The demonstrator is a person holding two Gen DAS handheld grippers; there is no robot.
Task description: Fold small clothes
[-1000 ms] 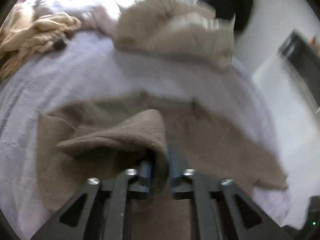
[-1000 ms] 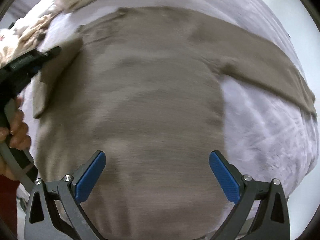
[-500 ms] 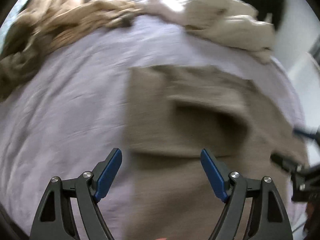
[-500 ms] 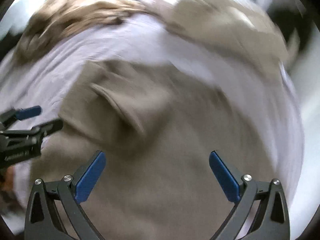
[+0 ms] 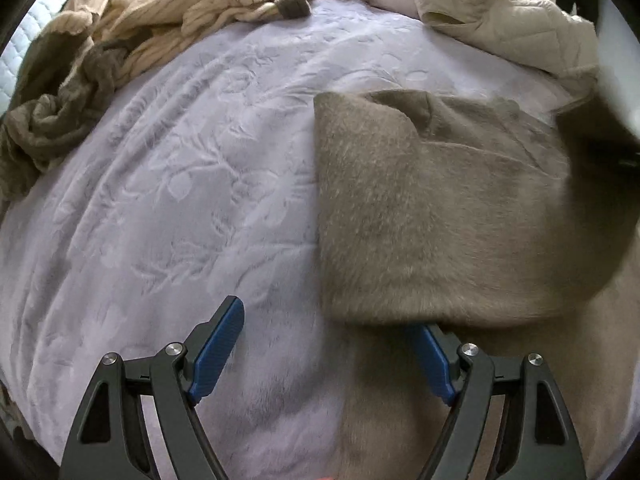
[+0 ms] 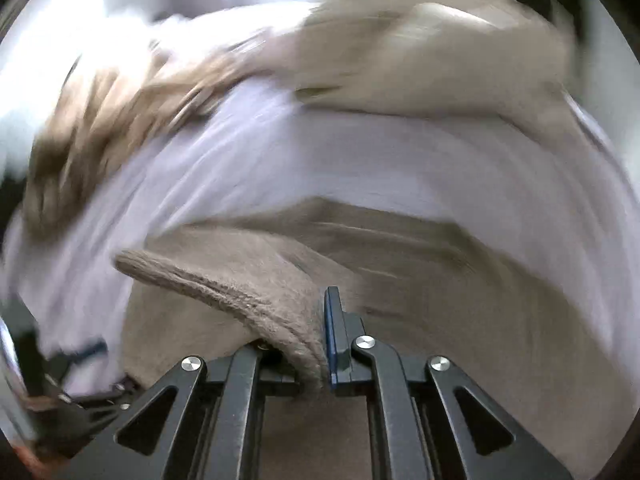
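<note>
Right gripper point(image 6: 320, 344) pinches the taupe sweater's point(image 5: 440, 208) edge; left gripper point(image 5: 324, 344) gapes beside it.

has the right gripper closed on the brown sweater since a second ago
Yes. The right gripper, open over the flat garment before, is now shut on an edge of the brown sweater, lifting it above the lavender bedspread.

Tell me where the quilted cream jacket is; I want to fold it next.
In the left wrist view the quilted cream jacket lies at the top right, on the lilac bedspread just beyond the taupe fleece garment.
</note>
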